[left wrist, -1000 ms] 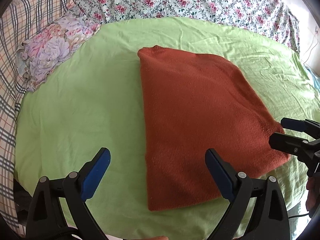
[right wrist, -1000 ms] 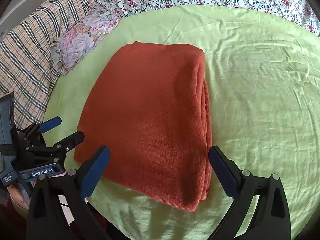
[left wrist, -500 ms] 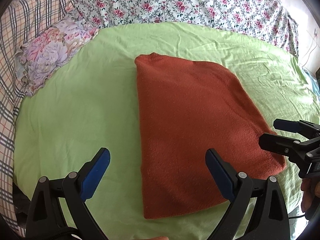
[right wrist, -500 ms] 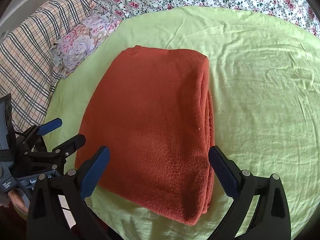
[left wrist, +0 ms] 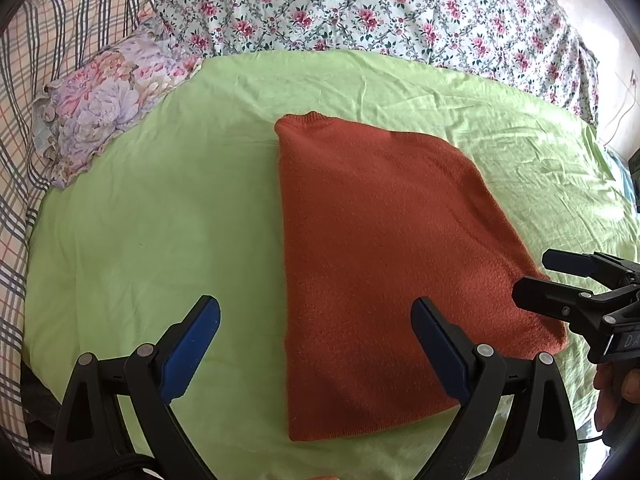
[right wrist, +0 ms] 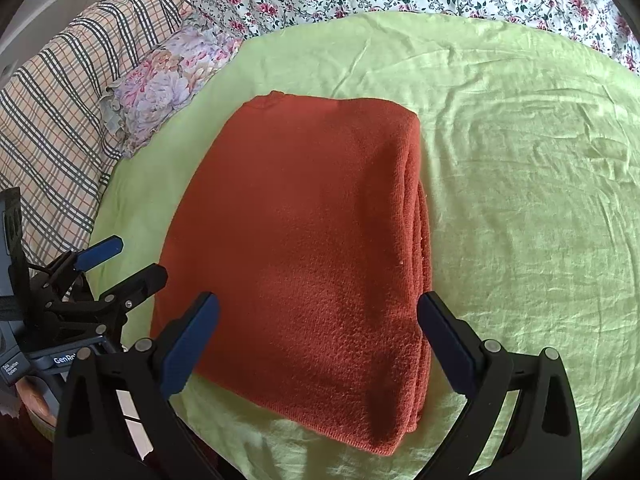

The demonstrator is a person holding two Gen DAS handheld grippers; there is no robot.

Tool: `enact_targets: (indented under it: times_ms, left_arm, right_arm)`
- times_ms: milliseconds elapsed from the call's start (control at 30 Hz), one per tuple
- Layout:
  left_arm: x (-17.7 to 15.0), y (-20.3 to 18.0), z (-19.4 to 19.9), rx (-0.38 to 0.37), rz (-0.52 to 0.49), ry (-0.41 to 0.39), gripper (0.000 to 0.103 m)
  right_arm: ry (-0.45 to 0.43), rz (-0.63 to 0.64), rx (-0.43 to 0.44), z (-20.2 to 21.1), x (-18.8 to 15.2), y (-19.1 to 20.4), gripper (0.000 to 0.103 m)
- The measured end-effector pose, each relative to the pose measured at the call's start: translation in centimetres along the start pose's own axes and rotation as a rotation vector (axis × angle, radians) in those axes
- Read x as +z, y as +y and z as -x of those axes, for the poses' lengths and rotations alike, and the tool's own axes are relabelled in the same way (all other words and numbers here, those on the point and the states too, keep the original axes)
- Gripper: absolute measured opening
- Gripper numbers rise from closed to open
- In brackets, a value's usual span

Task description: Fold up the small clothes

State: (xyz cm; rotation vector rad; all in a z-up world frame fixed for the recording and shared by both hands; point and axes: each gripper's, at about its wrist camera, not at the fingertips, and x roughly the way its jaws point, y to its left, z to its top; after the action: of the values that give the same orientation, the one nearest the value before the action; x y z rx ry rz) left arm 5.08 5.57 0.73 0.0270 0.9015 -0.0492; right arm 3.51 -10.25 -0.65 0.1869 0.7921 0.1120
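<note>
A rust-orange knit garment (left wrist: pixel 384 248) lies folded into a flat stack on the green sheet (left wrist: pixel 152 216); the right wrist view shows its layered edges on the right side (right wrist: pixel 312 232). My left gripper (left wrist: pixel 316 332) is open and empty, above the garment's near left part. My right gripper (right wrist: pixel 318 328) is open and empty, above the garment's near edge. The right gripper also shows at the right of the left wrist view (left wrist: pixel 576 284). The left gripper shows at the left of the right wrist view (right wrist: pixel 116 264).
A floral pillow (left wrist: pixel 108 100) lies at the sheet's far left. A plaid blanket (right wrist: pixel 52 120) covers the left side. A flowered quilt (left wrist: pixel 380 12) runs along the back. Bare green sheet (right wrist: pixel 528 200) stretches to the garment's right.
Both grippers have drawn back slightly from the garment, which lies still. Both stayed open.
</note>
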Motion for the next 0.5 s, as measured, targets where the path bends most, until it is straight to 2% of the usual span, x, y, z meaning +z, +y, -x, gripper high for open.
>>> enact_targets:
  times_ms: [500]
  left_arm:
    - [-0.11, 0.2, 0.68, -0.002, 0.015, -0.014, 0.097]
  right_arm:
    - [0.0, 0.011, 0.005, -0.14, 0.1, 0.33, 0.099]
